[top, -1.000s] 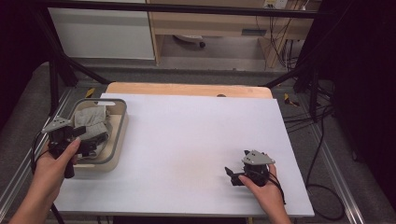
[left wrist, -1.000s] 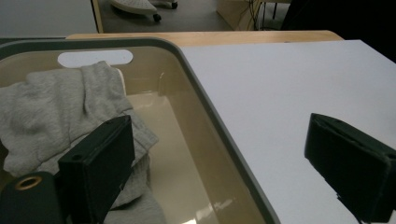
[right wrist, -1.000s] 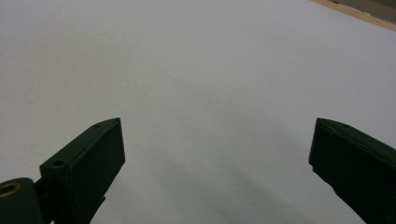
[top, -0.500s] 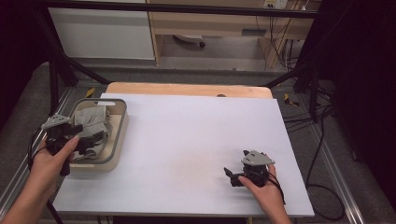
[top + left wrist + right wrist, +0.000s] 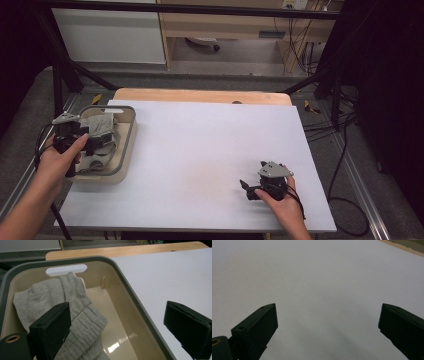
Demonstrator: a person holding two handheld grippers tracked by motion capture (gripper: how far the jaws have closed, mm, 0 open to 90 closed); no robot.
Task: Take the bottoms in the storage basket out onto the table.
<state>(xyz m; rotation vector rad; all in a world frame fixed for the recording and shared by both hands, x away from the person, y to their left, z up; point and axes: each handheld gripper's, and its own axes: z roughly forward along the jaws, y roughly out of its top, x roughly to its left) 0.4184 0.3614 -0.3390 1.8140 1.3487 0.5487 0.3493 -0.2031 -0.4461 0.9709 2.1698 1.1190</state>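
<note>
The left claw [image 5: 117, 332] stands released, jaws wide apart with nothing between them, and over the last second it has drawn back toward the near-left edge of the beige plastic bin with the grey rim [image 5: 127, 145]. The crumpled grey knitted cloth [image 5: 62, 310] lies inside that bin against its far wall, which suggests the deposit is complete. The right claw [image 5: 327, 332] rests unmoved and equally released on the white tabletop [image 5: 210, 145], well apart.
</note>
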